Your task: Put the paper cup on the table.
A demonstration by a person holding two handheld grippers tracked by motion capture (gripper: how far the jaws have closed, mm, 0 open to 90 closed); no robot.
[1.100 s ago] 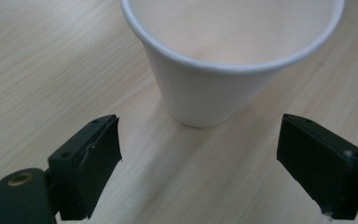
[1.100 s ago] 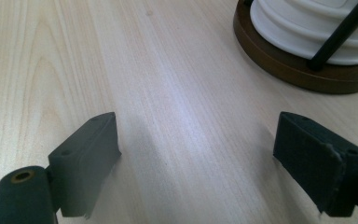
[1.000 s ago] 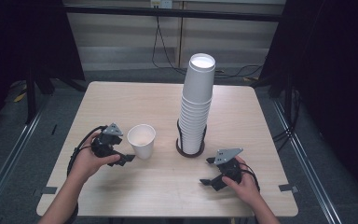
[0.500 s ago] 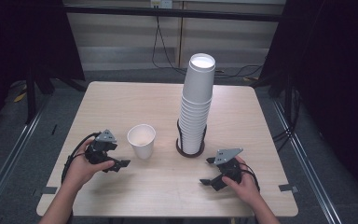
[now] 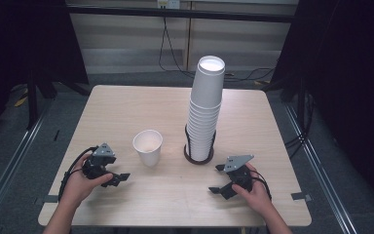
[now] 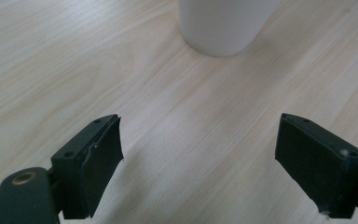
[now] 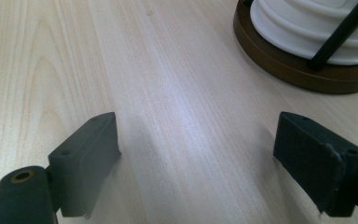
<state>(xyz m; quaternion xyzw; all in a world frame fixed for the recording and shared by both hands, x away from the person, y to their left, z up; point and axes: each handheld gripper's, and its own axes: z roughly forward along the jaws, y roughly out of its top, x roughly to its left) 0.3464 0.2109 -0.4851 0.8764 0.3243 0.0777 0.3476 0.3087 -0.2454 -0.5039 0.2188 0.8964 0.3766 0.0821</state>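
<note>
Currently both grippers, left (image 5: 119, 178) and right (image 5: 216, 178), stand open and empty. The left jaws have just been closing. A careless sweep could topple the single white paper cup (image 5: 147, 146) or the tall white cup stack (image 5: 205, 109).

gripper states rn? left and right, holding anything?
Left gripper: open, has just been closing, nothing between the jaws; single cup stands ahead, untouched.
Right gripper: open, empty, near the cup stack.

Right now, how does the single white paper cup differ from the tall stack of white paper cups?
The single white paper cup stands alone on the bare wooden table; the tall stack of white paper cups sits in a round brown holder. The single cup is low, the stack towers. Both stand upright, mouths up.
</note>
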